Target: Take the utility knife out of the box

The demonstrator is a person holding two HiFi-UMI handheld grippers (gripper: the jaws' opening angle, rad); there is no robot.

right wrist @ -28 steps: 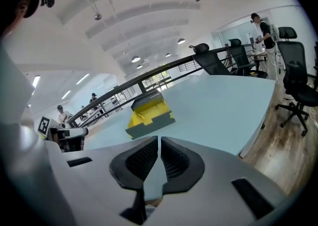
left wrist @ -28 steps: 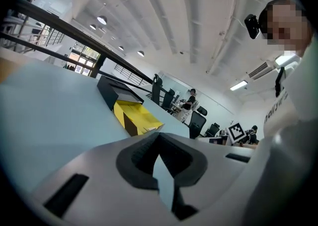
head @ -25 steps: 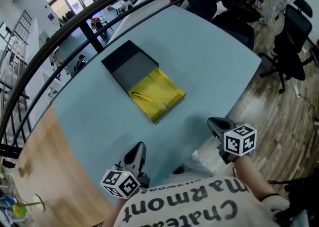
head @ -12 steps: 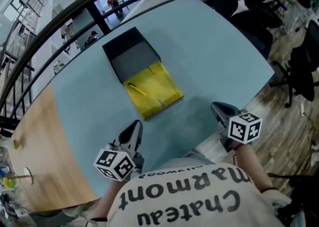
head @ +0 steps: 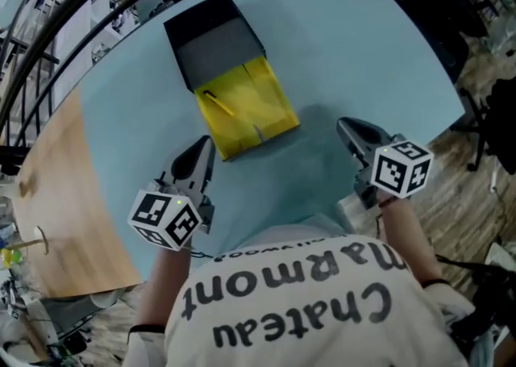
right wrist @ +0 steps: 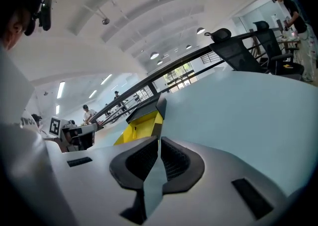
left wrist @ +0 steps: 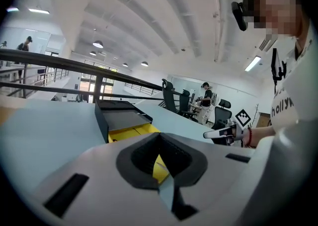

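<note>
Both grippers have pushed in nearer the box (head: 260, 109). Left gripper (head: 203, 149) and right gripper (head: 345, 126) are both pinched closed, empty. The utility knife (head: 218, 103) lies at the yellow tray's far-left side. If I arrive with the jaws closed, I'd just shove it.

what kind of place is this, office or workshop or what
Most likely an open-plan office, perhaps on an upper level: office chairs stand beside a big pale-blue table, a black railing runs along its far side, and ceiling lights dot a high white ceiling.
</note>
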